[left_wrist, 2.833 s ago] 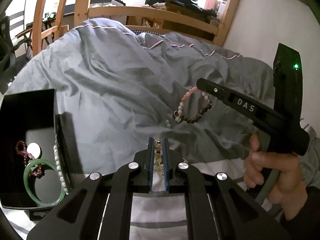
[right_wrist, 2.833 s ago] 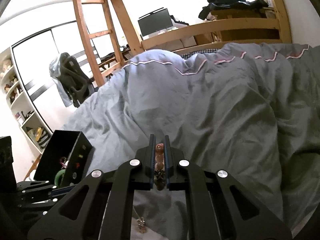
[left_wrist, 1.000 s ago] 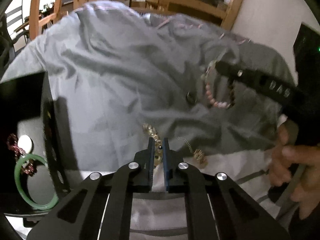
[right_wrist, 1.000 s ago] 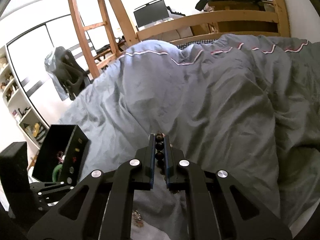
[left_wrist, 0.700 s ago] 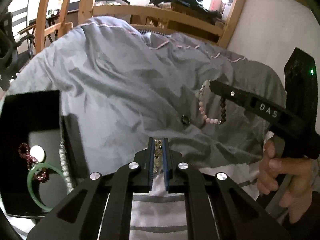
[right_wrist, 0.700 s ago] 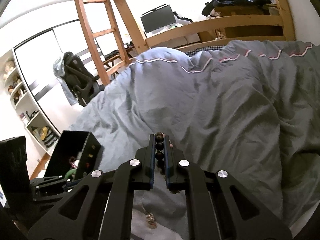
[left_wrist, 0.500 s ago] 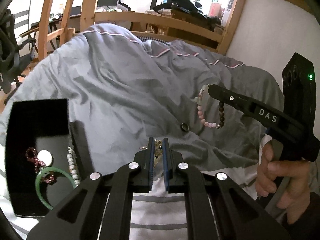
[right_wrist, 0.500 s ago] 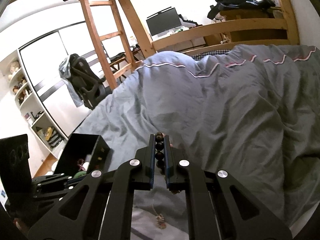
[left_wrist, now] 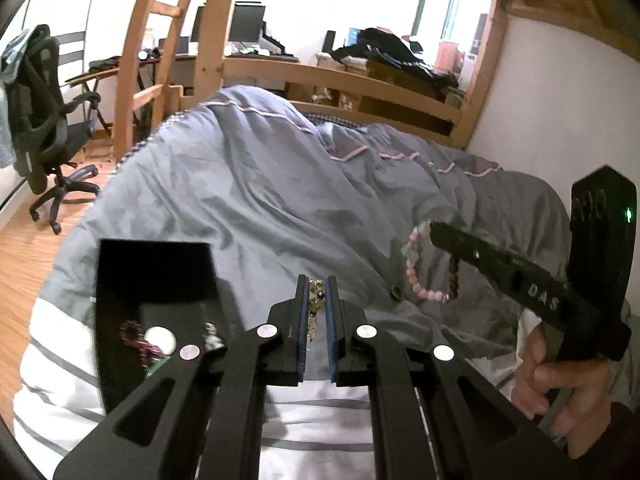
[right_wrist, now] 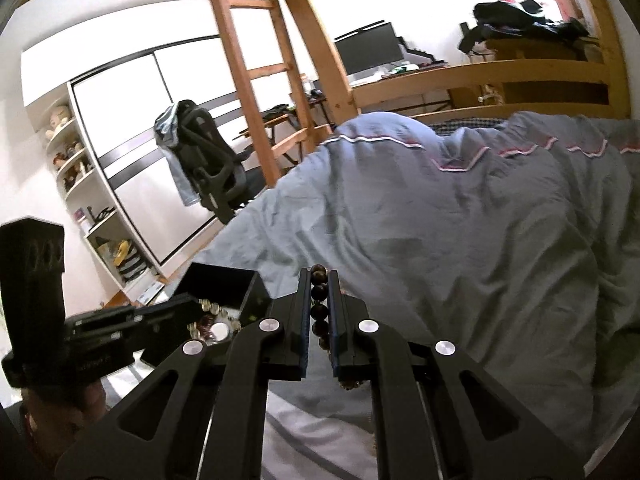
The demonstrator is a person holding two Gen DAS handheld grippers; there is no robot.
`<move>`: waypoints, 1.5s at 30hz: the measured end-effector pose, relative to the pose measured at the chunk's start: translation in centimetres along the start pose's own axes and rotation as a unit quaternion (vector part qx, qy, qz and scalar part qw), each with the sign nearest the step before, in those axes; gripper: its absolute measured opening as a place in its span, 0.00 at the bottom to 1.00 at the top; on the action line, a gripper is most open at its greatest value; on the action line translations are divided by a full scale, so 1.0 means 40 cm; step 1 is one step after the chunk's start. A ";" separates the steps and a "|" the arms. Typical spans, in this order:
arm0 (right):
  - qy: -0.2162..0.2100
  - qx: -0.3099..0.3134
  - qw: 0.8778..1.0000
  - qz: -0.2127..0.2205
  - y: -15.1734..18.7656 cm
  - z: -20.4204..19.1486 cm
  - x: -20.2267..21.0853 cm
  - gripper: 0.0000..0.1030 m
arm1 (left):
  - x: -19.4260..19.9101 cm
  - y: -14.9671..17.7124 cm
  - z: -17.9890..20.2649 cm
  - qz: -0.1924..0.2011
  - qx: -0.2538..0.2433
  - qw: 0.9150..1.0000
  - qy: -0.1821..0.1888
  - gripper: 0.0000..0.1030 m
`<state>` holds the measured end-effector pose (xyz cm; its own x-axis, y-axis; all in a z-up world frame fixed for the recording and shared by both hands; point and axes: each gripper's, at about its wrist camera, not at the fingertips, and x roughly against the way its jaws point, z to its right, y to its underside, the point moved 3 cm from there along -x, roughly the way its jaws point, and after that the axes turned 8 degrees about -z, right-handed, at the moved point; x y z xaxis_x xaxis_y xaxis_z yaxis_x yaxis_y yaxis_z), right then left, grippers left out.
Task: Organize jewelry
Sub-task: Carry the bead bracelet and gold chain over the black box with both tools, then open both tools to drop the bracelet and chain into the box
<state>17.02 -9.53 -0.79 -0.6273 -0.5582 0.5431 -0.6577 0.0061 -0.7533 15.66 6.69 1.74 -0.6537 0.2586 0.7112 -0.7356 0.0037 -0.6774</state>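
A rumpled grey duvet covers the bed beneath a wooden bunk frame, with a black office chair standing on the floor beyond. On the bedding at the near left sits an open black jewelry box, its upright lid facing the room; inside lie a round white disc, a dark red beaded piece and, partly hidden behind the tool, a glimpse of a green bangle. The left gripper, just right of the box and raised above the bedding, has its fingers pressed onto a pale yellow beaded bracelet, dark and clear beads showing between the blue pads. The right gripper, held by a hand well off to the right, pinches a bracelet of pink and brown beads, whose loop hangs free above the duvet. A small dark ring lies on the fabric just left of that loop.
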 end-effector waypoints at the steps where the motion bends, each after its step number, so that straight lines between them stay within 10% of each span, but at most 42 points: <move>1: -0.003 0.004 1.000 -0.001 0.000 -0.010 -0.004 0.08 | 0.006 -0.002 -0.009 0.003 0.003 1.000 -0.002 0.07; 29: -0.095 0.107 0.987 -0.068 0.095 -0.328 -0.172 0.08 | 0.097 -0.015 -0.248 0.037 0.117 0.990 -0.072 0.07; 41: -0.104 0.070 0.986 -0.112 0.142 -0.285 -0.244 0.10 | 0.065 -0.002 -0.274 0.012 0.148 0.987 -0.068 0.09; 43: -0.117 0.069 0.984 -0.116 0.148 -0.287 -0.250 0.17 | 0.077 -0.001 -0.285 0.021 0.166 0.984 -0.067 0.35; 45: -0.124 0.064 0.985 -0.102 0.146 -0.288 -0.239 0.71 | 0.104 -0.003 -0.287 0.051 0.171 0.981 -0.080 0.64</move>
<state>14.37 5.39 -6.09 -0.3561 -0.7222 0.5930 -0.6911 -0.2236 -0.6873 15.07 18.86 2.63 -0.7262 0.0861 0.6820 -0.6637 -0.3462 -0.6630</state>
